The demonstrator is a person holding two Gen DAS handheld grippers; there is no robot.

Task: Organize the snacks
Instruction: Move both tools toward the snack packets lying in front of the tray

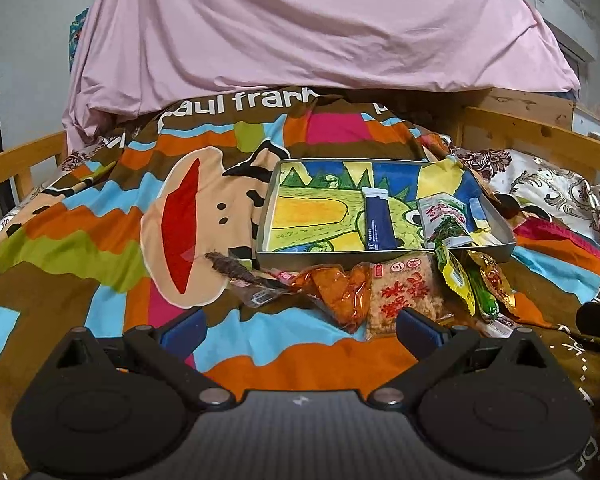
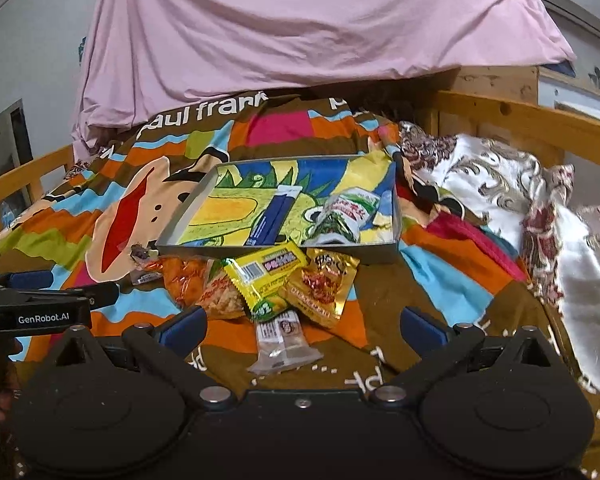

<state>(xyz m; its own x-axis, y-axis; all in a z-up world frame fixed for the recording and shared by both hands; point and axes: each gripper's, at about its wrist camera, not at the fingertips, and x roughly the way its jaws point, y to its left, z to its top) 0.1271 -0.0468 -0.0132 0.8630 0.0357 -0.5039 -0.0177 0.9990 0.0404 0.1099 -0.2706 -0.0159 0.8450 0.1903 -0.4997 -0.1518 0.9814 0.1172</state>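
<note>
Both of my claws are spread wide and holding nothing: the left gripper hangs over the striped quilt short of the snack pile, and the right gripper sits low with a clear-ended white wrapper lying between its blue fingers. The snacks are split two ways. A dark blue packet and a white-and-green pouch already lie inside the shallow metal tray with the painted dinosaur lining; the rest lie on the quilt just in front of its near wall: an orange vacuum pack, a rice-cracker packet with red characters, a yellow bar, a gold pouch and a small dark dried-fish packet. I judge the step in hand to be picking the next loose snack, and the white wrapper is the natural one for my right claw since it lies clear of the overlapping pile. I would come down square over its middle, not the flimsy clear end, and close gently, because the soft bedding will give and I could pinch quilt along with it. Then lift well above the tray's wall before crossing, and set it in the empty left half.
</note>
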